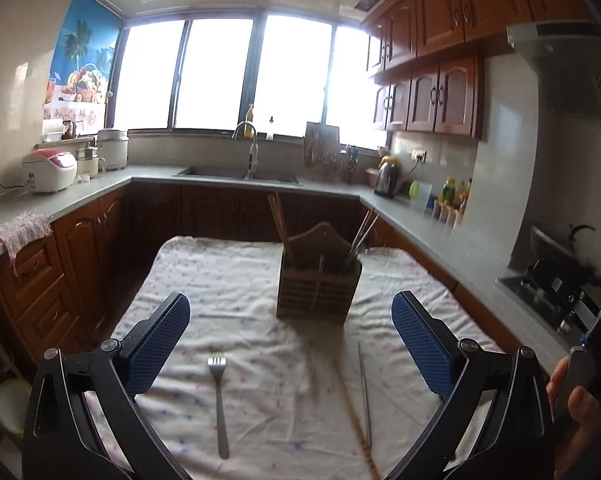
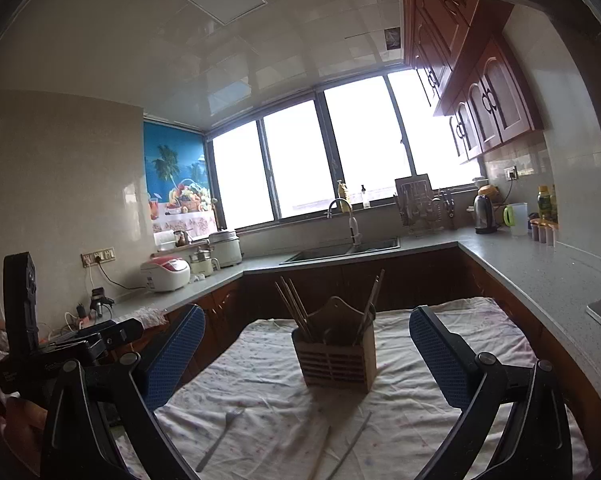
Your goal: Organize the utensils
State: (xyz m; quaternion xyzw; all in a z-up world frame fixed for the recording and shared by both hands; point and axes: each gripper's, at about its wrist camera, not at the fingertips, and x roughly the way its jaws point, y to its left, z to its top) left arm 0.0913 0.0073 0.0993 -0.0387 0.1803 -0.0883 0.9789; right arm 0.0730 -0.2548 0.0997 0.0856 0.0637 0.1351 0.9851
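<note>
Left gripper (image 1: 290, 318) up over the near end of the worktop, blue-padded fingers (image 1: 162, 342) spread wide, nothing between 'em. Below it, L to R on the white floral cloth (image 1: 228, 276): silver metal fork (image 1: 219, 396) lying flat, tines pointing away, handle toward cam; then a light wooden chopstick (image 1: 358, 430) lying at a slant, and just beside it a thin silver metal chopstick (image 1: 365, 392), the two converging near the bottom edge, can't tell if touching. Farther back, centre-right, the slatted wooden utensil holder (image 1: 316, 292) stands upright on the cloth w/ wooden chopsticks (image 1: 278, 220) leaning out its left side and metal ones (image 1: 362, 234) out its right.

Right gripper (image 2: 307, 354) also hovering, fingers (image 2: 172, 354) wide apart, empty. Its cam sees the left gripper's body at far left, same fork (image 2: 219, 438) low on the cloth, both loose chopsticks to the fork's right, holder (image 2: 335, 360) dead centre between the pads but well beyond them. Behind: grey L-shaped counter (image 2: 540, 276), sink w/ tap (image 2: 350, 226) under bright windows.
</note>
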